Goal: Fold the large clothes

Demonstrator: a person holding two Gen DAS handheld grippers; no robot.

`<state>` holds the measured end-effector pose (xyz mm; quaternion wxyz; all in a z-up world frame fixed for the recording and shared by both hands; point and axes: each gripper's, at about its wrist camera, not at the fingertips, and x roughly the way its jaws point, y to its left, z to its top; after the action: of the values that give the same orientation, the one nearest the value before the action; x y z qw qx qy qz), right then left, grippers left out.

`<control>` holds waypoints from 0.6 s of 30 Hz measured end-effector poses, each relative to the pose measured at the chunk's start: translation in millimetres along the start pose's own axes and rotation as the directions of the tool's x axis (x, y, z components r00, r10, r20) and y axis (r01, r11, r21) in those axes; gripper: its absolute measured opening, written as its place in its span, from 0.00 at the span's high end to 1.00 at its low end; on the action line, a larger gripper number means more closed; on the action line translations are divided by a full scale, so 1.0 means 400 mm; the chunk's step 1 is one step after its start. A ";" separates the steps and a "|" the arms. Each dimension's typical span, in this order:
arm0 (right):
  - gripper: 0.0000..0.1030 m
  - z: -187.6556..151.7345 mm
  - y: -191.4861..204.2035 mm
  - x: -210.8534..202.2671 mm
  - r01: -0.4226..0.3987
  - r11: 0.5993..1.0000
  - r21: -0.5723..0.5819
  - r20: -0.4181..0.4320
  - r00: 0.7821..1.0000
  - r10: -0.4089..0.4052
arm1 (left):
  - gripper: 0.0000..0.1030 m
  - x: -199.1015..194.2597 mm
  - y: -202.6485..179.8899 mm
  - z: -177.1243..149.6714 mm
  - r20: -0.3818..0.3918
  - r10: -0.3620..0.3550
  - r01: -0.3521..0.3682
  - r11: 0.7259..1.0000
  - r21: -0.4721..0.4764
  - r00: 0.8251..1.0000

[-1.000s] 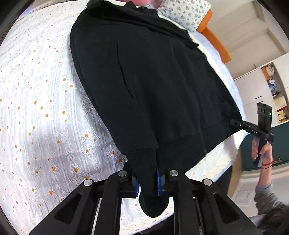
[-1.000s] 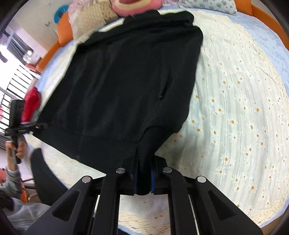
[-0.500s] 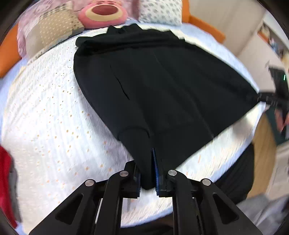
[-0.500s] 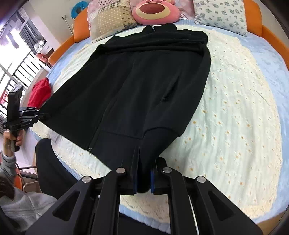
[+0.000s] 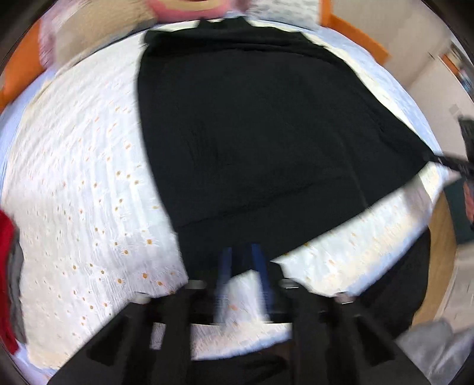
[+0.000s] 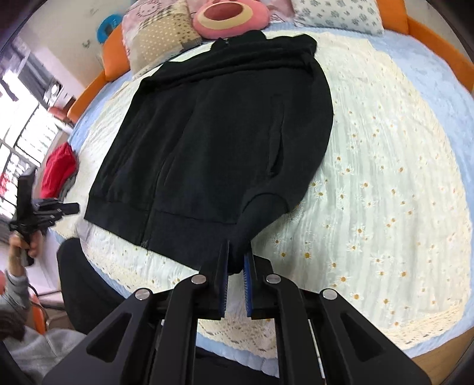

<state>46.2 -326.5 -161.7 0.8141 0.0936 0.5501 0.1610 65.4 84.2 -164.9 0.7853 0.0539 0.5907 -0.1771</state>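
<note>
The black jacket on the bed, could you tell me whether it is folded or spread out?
Spread out: the black jacket lies flat, front up, across the daisy bedspread, hem unfolded.

On the bed there is one black zip-front hooded jacket (image 6: 219, 142), lying on one white quilted bedspread dotted with small daisies (image 6: 385, 183), and one crumpled red garment (image 6: 57, 170) at the bed's edge. Along the head of the bed, four cushions can be counted: one round pink bear-face plush cushion (image 6: 231, 17), one beige polka-dot patchwork pillow (image 6: 160, 38), one pink printed pillow only partly seen (image 6: 139, 14) and one white pillow with a grey leaf print (image 6: 337, 14). Two black two-finger grippers with blue pads are in view, the left gripper (image 5: 241, 274) and the right gripper (image 6: 236, 272).
</note>
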 end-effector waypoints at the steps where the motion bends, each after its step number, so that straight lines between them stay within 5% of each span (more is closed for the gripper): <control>1: 0.90 0.002 -0.002 0.005 -0.004 1.000 0.002 -0.003 1.000 0.004 | 0.38 0.004 0.019 0.002 0.014 -0.001 0.001 1.000 -0.021 1.000; 2: 0.89 0.002 -0.004 0.007 -0.004 1.000 0.005 -0.003 1.000 0.004 | 0.26 0.005 0.042 0.007 0.035 0.016 -0.014 0.999 -0.051 0.999; 4: 0.89 0.004 -0.010 0.013 -0.004 1.000 0.012 -0.012 1.000 0.004 | 0.20 0.008 0.077 0.014 0.049 0.030 -0.025 0.995 -0.101 0.998; 10: 0.89 0.017 -0.028 0.023 -0.005 0.999 0.033 -0.015 1.000 0.006 | 0.20 0.067 0.113 0.035 -0.011 -0.092 0.089 0.979 -0.181 0.996; 14: 0.89 0.020 -0.036 0.031 0.000 0.999 0.042 -0.022 1.000 0.001 | 0.20 0.115 0.114 0.039 -0.058 -0.102 0.090 0.978 -0.187 0.993; 16: 0.82 0.020 -0.046 0.032 0.016 0.999 0.050 -0.027 1.000 -0.015 | 0.20 0.124 0.110 0.025 -0.074 -0.100 0.084 0.978 -0.190 0.992; 18: 0.64 0.019 -0.061 0.038 0.049 0.997 0.061 -0.034 0.998 -0.047 | 0.20 0.126 0.113 0.012 -0.079 -0.108 0.090 0.975 -0.202 0.991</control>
<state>62.3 -343.5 -180.0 0.8053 0.1027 0.5702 0.1259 97.1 114.1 -217.0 0.7497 -0.0458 0.6421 -0.1538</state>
